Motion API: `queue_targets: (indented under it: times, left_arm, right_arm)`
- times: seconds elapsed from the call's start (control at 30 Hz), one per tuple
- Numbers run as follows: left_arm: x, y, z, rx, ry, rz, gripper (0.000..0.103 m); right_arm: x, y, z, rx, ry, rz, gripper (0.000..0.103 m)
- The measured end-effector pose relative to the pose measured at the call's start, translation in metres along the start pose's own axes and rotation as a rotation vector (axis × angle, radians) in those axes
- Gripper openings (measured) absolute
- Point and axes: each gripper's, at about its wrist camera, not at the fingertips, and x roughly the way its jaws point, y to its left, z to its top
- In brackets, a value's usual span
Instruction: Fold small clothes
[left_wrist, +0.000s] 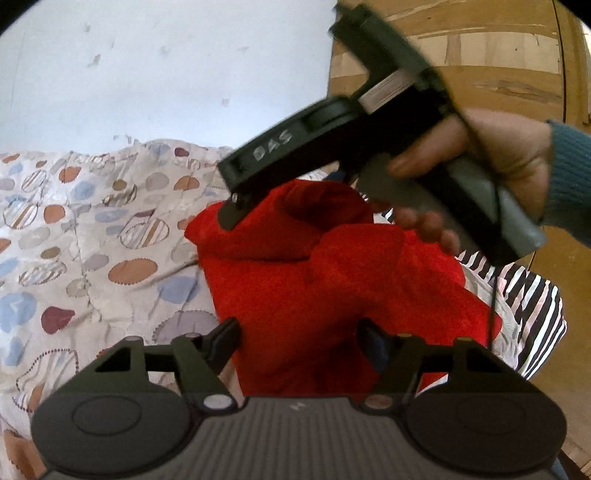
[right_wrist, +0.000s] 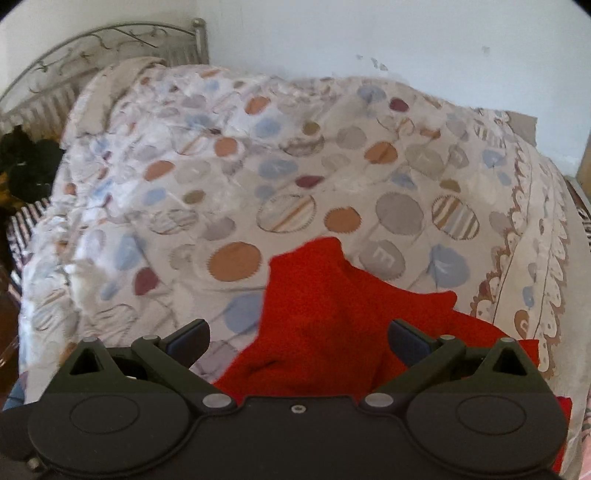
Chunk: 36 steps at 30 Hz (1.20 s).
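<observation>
Both grippers open | left gripper (left_wrist: 297, 338), right gripper (right_wrist: 297, 338) over red garment (right_wrist: 332, 314)

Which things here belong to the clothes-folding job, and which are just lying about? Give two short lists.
Part of the job:
red garment, rumpled on the bed
left claw, open over it
right claw, open over it

Just lying about:
patterned bedspread
striped cloth beside the red garment
metal headboard
dark heap at the bed's edge
</observation>
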Motion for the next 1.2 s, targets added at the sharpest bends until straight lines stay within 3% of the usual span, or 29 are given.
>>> queue_targets:
  times: [0.1,0.23,0.3,0.37,0.47,0.7,0.97,1.2]
  left_arm:
    - [0.000,-0.001,0.002,0.013,-0.007,0.000,0.072]
    - [0.002,-0.004,0.004,0.038,-0.020,0.011,0.060]
    - [0.004,-0.008,0.006,0.051,-0.026,0.014,0.053]
    - [0.005,-0.020,0.006,0.110,-0.037,0.030,0.043]
    - [0.007,-0.032,0.008,0.170,-0.053,0.053,0.036]
    - [0.010,-0.035,0.023,0.124,-0.048,0.019,0.025]
    - [0.014,-0.071,0.031,0.211,-0.082,-0.017,0.023]
    - [0.020,-0.091,0.034,0.243,-0.072,-0.065,0.023]
  right_arm:
    - [0.003,-0.017,-0.005,0.082,-0.005,-0.013,0.085]
    - [-0.003,-0.039,-0.013,0.179,-0.050,0.046,0.069]
    - [-0.010,-0.048,-0.016,0.214,-0.075,0.053,0.046]
    - [-0.016,-0.056,-0.020,0.244,-0.099,0.044,0.030]
    - [-0.028,-0.072,-0.027,0.298,-0.150,0.045,0.021]
    - [-0.060,-0.115,-0.051,0.436,-0.252,0.034,0.014]
    - [-0.100,-0.141,-0.075,0.476,-0.344,-0.001,0.014]
    - [-0.119,-0.163,-0.102,0.532,-0.358,-0.044,0.014]
